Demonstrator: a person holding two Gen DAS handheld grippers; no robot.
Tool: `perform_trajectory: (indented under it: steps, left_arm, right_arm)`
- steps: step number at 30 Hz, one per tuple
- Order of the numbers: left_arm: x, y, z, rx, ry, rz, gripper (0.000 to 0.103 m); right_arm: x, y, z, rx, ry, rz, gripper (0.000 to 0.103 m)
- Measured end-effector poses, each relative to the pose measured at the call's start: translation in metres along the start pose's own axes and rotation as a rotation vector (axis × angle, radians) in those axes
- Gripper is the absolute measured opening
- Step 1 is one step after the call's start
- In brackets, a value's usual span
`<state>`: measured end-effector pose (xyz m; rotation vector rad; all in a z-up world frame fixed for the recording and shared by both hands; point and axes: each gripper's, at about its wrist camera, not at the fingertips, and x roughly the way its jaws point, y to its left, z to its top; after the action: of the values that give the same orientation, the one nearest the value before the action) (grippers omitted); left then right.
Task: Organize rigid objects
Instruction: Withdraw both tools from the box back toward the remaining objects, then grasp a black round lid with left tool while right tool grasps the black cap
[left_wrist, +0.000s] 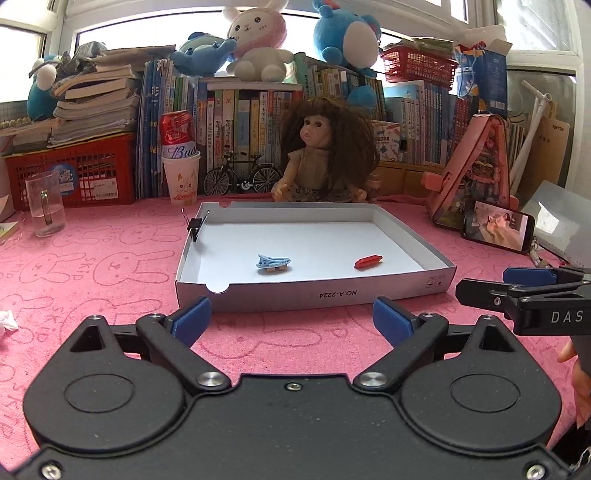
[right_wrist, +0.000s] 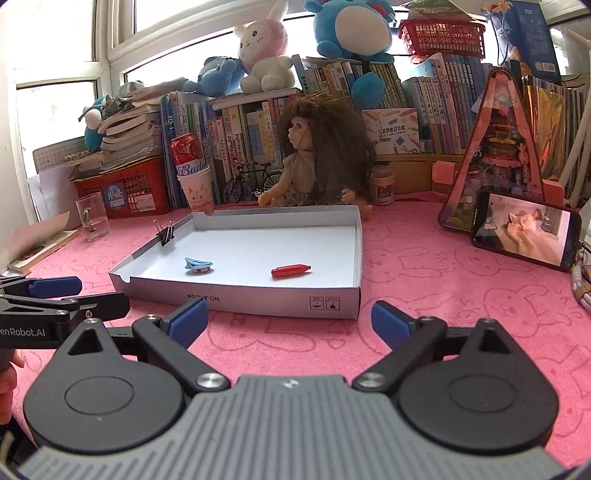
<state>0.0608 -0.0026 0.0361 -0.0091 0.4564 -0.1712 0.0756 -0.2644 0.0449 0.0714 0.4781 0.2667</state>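
Left wrist: we see the left tongs (left_wrist: 291, 317) wide open and empty, short of the tray (left_wrist: 406, 290) so nothing is disturbed. Clip (left_wrist: 273, 263) and red pen (left_wrist: 368, 261) lie inside.

Right wrist: right tongs (right_wrist: 290, 321) likewise gaping, empty, over the counter (right_wrist: 461, 314); binder clip (right_wrist: 166, 233) grips the tray's left wall.

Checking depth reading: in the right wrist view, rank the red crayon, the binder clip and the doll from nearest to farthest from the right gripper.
From the right gripper:
1. Red crayon, lying in the tray, near its front right.
2. Binder clip, clipped on the tray's left wall, farther back.
3. Doll, sitting beyond the tray's back wall.
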Motion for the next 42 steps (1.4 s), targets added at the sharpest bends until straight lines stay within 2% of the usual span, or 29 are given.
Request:
perform_trajectory:
  steps: [5, 13, 20, 24, 27, 34, 38, 41, 42]
  left_arm:
    - [-0.011, -0.004, -0.013, 0.043, -0.019, 0.009, 0.094]
    - [-0.025, 0.001, -0.031, 0.048, -0.022, 0.010, 0.094]
    - [-0.035, 0.014, -0.045, 0.049, -0.015, 0.026, 0.087]
    - [-0.041, 0.023, -0.053, 0.026, -0.023, 0.072, 0.080]
    - [-0.043, 0.032, -0.058, 0.002, -0.008, 0.087, 0.075]
    - [-0.044, 0.036, -0.065, 0.008, 0.017, 0.104, 0.065]
    - [-0.040, 0.036, -0.067, -0.003, 0.038, 0.100, 0.053]
    - [-0.038, 0.037, -0.069, -0.007, 0.041, 0.101, 0.049]
    - [-0.038, 0.036, -0.070, -0.006, 0.039, 0.104, 0.048]
  right_arm:
    - [-0.012, -0.003, -0.015, 0.005, -0.016, -0.021, 0.103]
    - [-0.026, -0.001, -0.037, -0.028, -0.020, -0.057, 0.103]
    - [-0.040, -0.007, -0.058, -0.030, -0.012, -0.072, 0.103]
    - [-0.042, -0.008, -0.067, -0.032, 0.010, -0.091, 0.081]
    - [-0.045, -0.010, -0.070, 0.002, -0.001, -0.074, 0.080]
    - [-0.041, -0.001, -0.064, -0.011, -0.007, -0.041, 0.080]
    - [-0.033, 0.003, -0.059, 0.008, -0.001, -0.031, 0.079]
    - [-0.026, 0.003, -0.056, 0.031, 0.024, -0.033, 0.071]
    - [-0.024, 0.002, -0.056, 0.041, 0.032, -0.033, 0.063]
